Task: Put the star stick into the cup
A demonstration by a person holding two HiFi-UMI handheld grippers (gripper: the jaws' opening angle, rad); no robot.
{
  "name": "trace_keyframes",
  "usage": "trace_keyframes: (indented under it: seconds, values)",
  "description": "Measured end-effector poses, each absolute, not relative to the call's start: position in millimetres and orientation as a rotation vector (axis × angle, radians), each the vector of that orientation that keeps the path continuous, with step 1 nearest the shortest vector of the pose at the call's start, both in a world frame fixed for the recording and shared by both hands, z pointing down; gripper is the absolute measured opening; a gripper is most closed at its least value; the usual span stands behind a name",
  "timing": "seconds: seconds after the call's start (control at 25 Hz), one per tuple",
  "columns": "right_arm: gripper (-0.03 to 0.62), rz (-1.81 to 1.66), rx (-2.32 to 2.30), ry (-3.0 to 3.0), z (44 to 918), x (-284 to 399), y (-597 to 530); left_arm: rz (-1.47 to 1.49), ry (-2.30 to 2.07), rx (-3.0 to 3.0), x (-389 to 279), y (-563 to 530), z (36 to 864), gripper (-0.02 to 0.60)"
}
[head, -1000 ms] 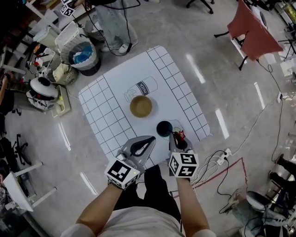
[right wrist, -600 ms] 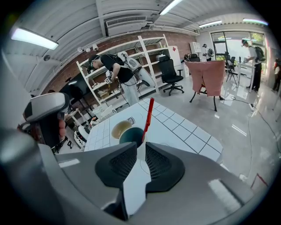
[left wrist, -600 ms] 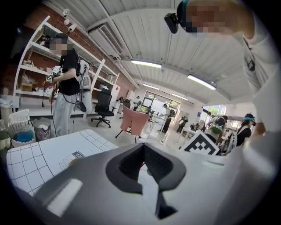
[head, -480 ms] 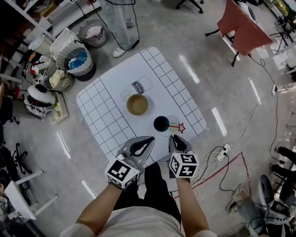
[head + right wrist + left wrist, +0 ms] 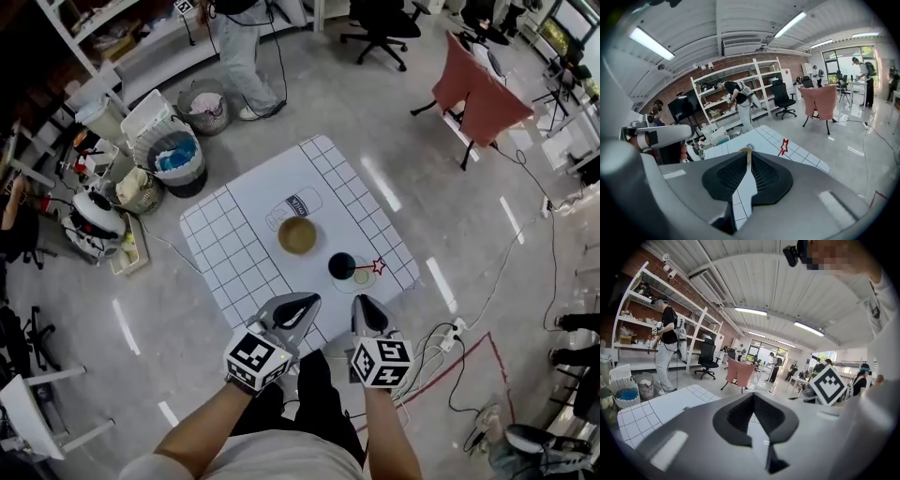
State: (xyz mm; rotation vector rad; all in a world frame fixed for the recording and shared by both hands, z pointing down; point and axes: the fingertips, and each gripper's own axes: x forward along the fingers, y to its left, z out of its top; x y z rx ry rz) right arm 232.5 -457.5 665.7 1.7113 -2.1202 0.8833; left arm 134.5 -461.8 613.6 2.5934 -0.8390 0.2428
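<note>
Since a second ago the right gripper [image 5: 364,306] has backed off the cup [image 5: 340,265] and now sits at the frame's lower centre beside the left gripper [image 5: 304,303]. Both have their jaws closed on nothing. Just beyond them, on the gridded table [image 5: 234,246], the dark cup holds the star stick [image 5: 373,268], its red star leaning out to the right. Further up stands a tan bowl [image 5: 297,234]. At upper left, a bin [image 5: 176,155] holds something blue.

We see a white gridded bench [image 5: 234,248] w/ a brown bowl [image 5: 297,234] approx. centre; dark cup [image 5: 341,266] & star stick [image 5: 377,267] near its edge.
</note>
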Motion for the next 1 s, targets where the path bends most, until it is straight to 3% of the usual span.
trace_keyframes:
  seconds: [1.0]
  values:
    - [0.012,0.37,1.876,-2.402,449.4,144.7,-380.1,0.067,-0.844,2.716,58.9,-391.8,470.1,0.005]
